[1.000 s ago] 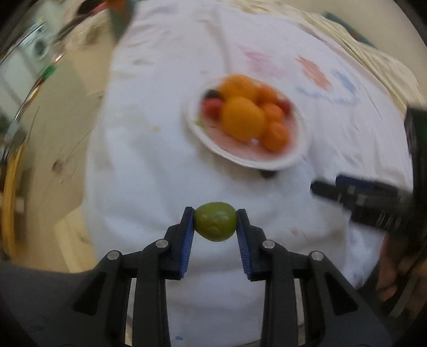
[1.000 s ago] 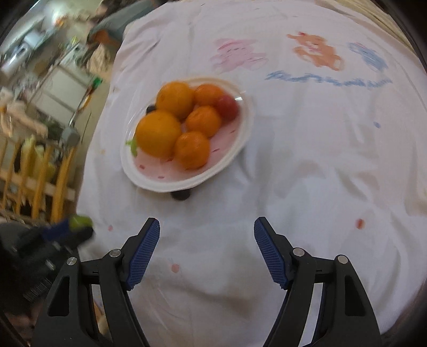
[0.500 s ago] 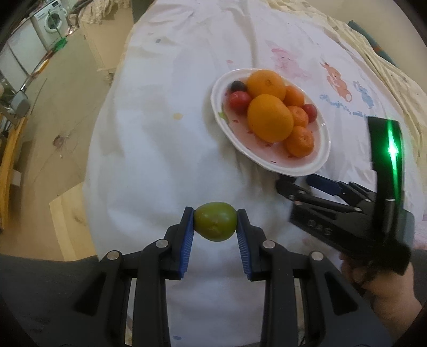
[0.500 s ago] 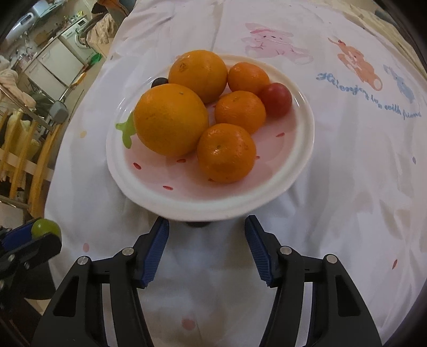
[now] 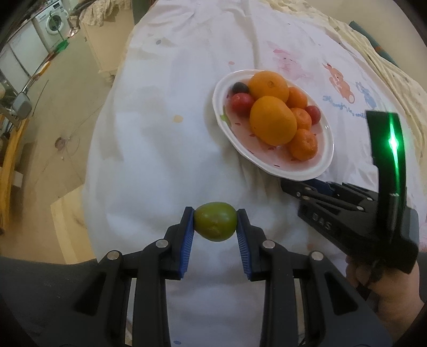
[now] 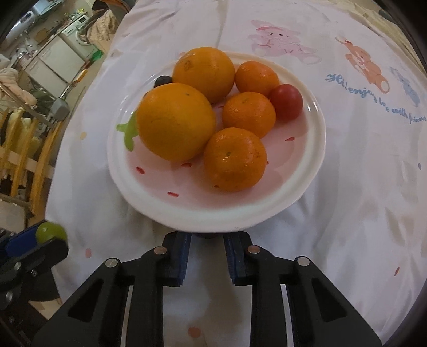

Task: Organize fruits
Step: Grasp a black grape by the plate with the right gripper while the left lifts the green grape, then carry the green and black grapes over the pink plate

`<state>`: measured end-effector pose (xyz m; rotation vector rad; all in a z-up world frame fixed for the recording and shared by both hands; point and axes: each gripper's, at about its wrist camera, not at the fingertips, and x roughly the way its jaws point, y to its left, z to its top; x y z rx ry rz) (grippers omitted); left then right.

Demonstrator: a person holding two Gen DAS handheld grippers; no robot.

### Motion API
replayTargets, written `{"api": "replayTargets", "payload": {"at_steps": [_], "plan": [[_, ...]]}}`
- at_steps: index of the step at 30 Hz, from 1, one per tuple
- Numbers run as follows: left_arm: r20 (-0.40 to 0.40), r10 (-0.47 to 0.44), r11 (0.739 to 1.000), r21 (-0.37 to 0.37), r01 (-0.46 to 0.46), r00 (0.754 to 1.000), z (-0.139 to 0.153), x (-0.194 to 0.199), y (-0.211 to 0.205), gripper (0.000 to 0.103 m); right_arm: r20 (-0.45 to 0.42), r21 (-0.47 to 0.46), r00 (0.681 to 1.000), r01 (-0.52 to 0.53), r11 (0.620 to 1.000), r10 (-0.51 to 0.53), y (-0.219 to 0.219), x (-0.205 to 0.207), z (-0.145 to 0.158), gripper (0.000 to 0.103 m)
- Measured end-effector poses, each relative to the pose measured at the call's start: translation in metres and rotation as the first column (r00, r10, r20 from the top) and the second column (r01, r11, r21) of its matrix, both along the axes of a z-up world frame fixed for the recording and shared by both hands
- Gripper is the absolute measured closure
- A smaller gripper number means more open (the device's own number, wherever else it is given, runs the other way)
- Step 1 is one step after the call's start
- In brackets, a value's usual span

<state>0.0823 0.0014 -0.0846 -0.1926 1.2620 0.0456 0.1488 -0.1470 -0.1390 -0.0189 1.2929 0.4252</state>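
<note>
My left gripper (image 5: 215, 225) is shut on a green fruit (image 5: 215, 224) and holds it above the white cloth, short of the plate. The fruit also shows in the right wrist view (image 6: 50, 231). A white plate (image 6: 202, 216) holds two big oranges (image 6: 174, 121), three small mandarins (image 6: 234, 158), red cherry tomatoes (image 6: 287, 101) and a dark grape (image 6: 162, 80). My right gripper (image 6: 206, 244) sits at the plate's near rim, its jaws narrowed around a small dark fruit (image 6: 206, 235) mostly hidden under the rim.
The table wears a white cloth with cartoon animal prints (image 6: 277, 42). Its left edge drops to the floor (image 5: 53, 128). A washing machine (image 5: 50, 21) and wooden chairs (image 6: 24, 149) stand to the left.
My right gripper moved forward to the plate's near rim and its jaws narrowed around the dark fruit. My left gripper kept hold of the green fruit and drifted left.
</note>
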Motion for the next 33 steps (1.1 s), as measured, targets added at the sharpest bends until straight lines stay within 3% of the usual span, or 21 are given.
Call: {"api": "replayTargets", "payload": {"at_steps": [11,20,28,33], "plan": [[0.028,0.003,1.0,0.017,-0.003,1.0,0.001,0.001,-0.001,0.076,-0.028,0.055,0.999,0.036,0.998,-0.035,-0.035,-0.025,0.015,0.078],[0.092,0.011,1.0,0.019,-0.012,0.996,0.014,-0.003,0.003,0.076,0.016,0.137,0.994,0.101,0.985,-0.104,-0.067,-0.05,0.05,0.078],[0.099,0.006,1.0,-0.002,-0.006,0.995,0.028,-0.002,0.0,0.076,0.036,0.228,0.981,0.176,0.958,-0.189,-0.098,-0.041,0.082,0.078],[0.124,-0.026,1.0,-0.008,0.027,0.992,0.05,0.012,-0.008,0.076,0.078,0.248,0.98,0.158,0.956,-0.183,-0.103,-0.03,0.106,0.078]]}}
